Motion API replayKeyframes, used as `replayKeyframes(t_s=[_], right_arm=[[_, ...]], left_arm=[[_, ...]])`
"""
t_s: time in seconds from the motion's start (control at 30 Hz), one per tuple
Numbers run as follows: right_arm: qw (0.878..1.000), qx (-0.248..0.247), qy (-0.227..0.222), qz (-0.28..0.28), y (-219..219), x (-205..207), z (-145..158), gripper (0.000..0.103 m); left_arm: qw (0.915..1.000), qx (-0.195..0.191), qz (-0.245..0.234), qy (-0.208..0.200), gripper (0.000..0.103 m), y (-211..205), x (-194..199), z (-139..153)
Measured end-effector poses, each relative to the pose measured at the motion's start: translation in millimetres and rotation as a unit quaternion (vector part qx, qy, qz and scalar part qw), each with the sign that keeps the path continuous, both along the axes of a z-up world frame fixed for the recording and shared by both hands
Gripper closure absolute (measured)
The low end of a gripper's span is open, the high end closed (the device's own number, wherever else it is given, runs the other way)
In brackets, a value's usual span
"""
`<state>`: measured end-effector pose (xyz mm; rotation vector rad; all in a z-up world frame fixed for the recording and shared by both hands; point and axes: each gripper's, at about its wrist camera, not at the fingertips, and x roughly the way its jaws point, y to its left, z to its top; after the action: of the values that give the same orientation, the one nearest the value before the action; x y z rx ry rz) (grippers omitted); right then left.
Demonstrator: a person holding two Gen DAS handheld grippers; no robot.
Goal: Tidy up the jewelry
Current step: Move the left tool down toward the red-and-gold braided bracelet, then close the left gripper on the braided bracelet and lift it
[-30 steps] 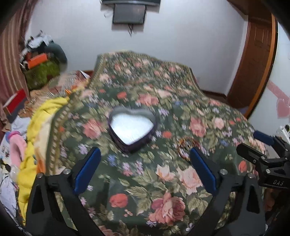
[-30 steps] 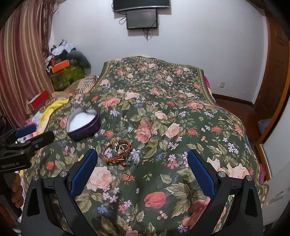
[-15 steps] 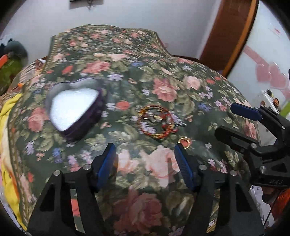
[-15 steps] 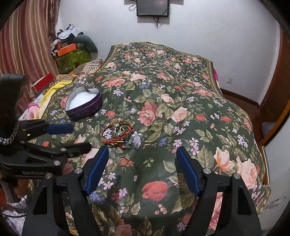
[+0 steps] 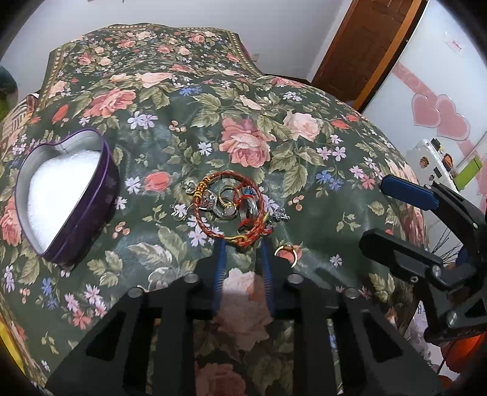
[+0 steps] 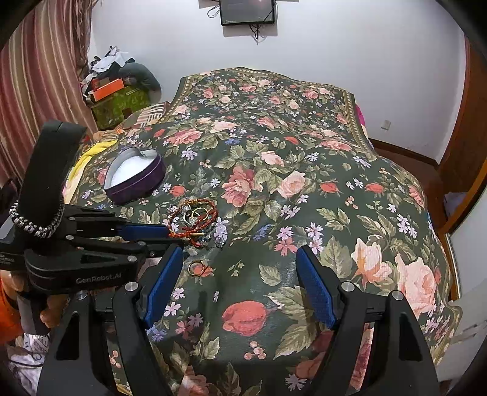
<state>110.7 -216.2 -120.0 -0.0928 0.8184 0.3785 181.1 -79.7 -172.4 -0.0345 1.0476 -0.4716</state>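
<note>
A white-walled room holds a bed covered by a dark green floral bedspread; striped curtains hang at the left, a wooden door stands at the far right, and a dark screen is mounted on the far wall.

The left gripper sits low over the bedspread. Its blue-padded jaws are drawn close together with a narrow gap between them, tips at the near edge of the jewelry pile; whether they pinch a strand cannot be told. The right gripper is to the right of the pile, jaws spread wide and holding nothing.

A heart-shaped tin, purple outside and bare metal inside with white padding, lies open at the left, its point toward the near side, well apart from the pile.

The jewelry pile lies mid-bed: a red-and-gold braided cord bracelet looped around tangled silver and gold rings and charms, individually hard to make out. A single gold ring lies flat just beside the pile on its near right.
</note>
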Motion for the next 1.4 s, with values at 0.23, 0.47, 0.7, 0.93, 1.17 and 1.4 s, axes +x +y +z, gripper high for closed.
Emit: replayKeyframes(t_s=[0.23, 0.47, 0.7, 0.93, 1.17, 1.4], right_arm=[[1.000, 0.000, 0.000, 0.002, -0.6, -0.1, 0.7, 0.029], [1.000, 0.003, 0.001, 0.008, 3.9, 0.5, 2.4, 0.029], [1.000, 0.004, 0.000, 0.012, 6.7, 2.1, 1.7, 0.029], [1.000, 0.002, 0.003, 0.009, 1.5, 3.9, -1.7, 0.029], [1.000, 0.004, 0.005, 0.006, -1.8, 4.0, -3.8, 0.029], [1.000, 0.001, 0.003, 0.006, -1.8, 4.4, -3.8, 0.029]], left_arm=[[0.9999, -0.009, 0.008, -0.002, 0.101, 5.9, 1.2, 0.9], [0.9993, -0.013, 0.016, -0.031, 0.101, 15.1, -9.3, 22.5], [0.9999, -0.009, 0.011, -0.007, 0.096, 13.3, -1.0, 16.9], [1.0000, -0.005, 0.000, 0.006, 0.077, 6.0, 7.1, 5.8], [0.9998, 0.006, -0.014, 0.013, 0.068, -2.4, 12.4, -0.5], [0.9997, 0.019, -0.014, 0.001, 0.066, -8.7, 18.4, -1.3]])
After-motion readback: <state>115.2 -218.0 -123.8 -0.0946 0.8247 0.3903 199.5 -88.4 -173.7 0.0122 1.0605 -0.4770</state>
